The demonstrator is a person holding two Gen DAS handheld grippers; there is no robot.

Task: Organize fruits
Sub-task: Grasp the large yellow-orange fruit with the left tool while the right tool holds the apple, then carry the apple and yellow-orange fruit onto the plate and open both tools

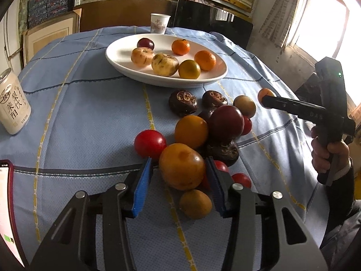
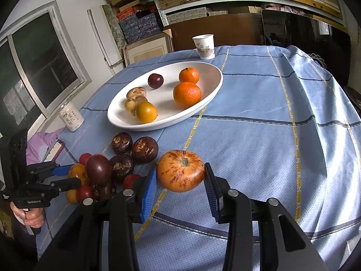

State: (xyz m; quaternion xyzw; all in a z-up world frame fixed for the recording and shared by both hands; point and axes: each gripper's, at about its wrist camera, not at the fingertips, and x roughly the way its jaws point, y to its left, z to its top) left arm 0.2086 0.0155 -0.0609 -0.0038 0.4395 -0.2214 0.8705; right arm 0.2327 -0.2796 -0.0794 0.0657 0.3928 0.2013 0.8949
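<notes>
The left gripper (image 1: 178,169) sits low in the left wrist view, its blue pads closed in on a yellow-orange fruit (image 1: 182,166) at the near edge of the loose pile (image 1: 212,131) in the middle of the frame; the right pad touches the skin, the left one looks right at it. That fruit seems smooth, round and firm, so I'd judge it prone to squirting out unless it's pinched across its widest part.

In the right wrist view, the right gripper (image 2: 180,177) is pinching a red-streaked orange fruit (image 2: 181,173) at lower centre, stem end up, held clear of the blue cloth (image 2: 259,140). It looks light but bruisable, so a gentle squeeze suits it.

The white plate (image 2: 207,103) waits in the upper middle, already carrying six fruits. Dark, crusty-topped ones in the pile look harder and rougher.
</notes>
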